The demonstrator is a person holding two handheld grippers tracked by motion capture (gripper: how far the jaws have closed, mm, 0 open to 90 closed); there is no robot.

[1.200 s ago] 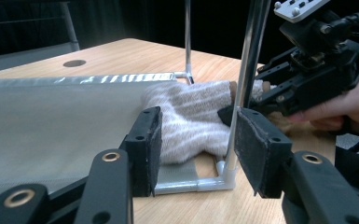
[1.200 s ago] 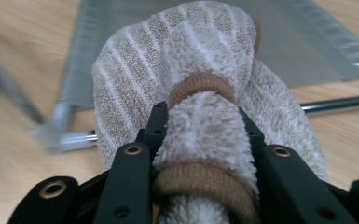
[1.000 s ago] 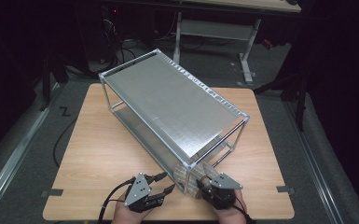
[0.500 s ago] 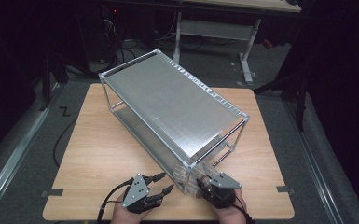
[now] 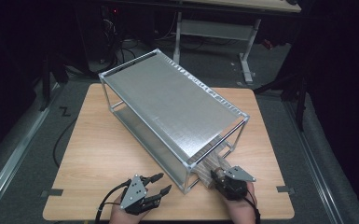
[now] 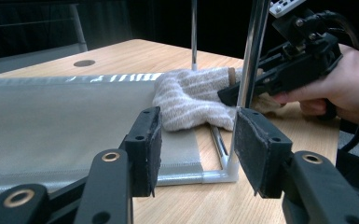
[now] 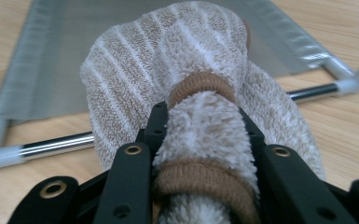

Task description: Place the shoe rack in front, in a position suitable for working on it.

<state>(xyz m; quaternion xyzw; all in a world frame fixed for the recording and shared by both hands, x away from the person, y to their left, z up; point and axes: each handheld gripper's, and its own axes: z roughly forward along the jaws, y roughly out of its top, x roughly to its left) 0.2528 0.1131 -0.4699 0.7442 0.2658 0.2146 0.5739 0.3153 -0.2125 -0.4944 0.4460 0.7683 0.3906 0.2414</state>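
Observation:
A fuzzy beige-and-white striped sock bundle with brown cuff bands lies partly on the lower shelf of a silver metal rack, at the rack's near open end. My right gripper is shut on the bundle's near end, its pads pressing both sides. In the high view this gripper sits at the rack's near right corner with the socks ahead of it. My left gripper hovers open and empty just left of the rack's near corner post. From the left gripper view the socks drape over the shelf edge.
The rack stands diagonally across the wooden table, with two mesh shelves and thin chrome posts. Bare tabletop spreads to the left of the rack. Cables and a second desk frame lie on the dark floor beyond.
My right gripper has shifted slightly to the right with the sock bundle in its grip. The left gripper has stayed where it was.

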